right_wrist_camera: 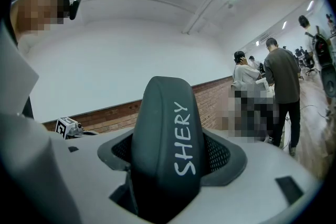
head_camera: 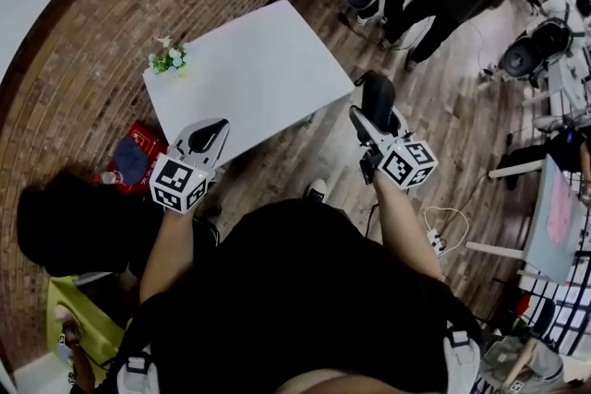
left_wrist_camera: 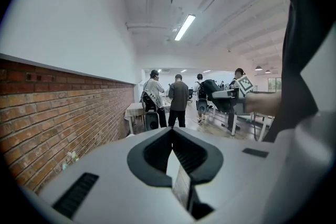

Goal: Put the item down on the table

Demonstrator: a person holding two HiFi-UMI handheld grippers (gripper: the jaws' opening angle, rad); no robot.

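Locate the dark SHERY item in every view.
Head view: dark item in the right gripper, right of the white table.
Left gripper view: small, right of centre.
Right gripper view: centre, between the jaws.
Shared landmark: brick wall.

Only the upper part of the dark case (right_wrist_camera: 165,134) shows, its lower end hidden inside the right claw (right_wrist_camera: 169,165).

The item (right_wrist_camera: 165,139) looks matt, the table (head_camera: 249,74) smooth.
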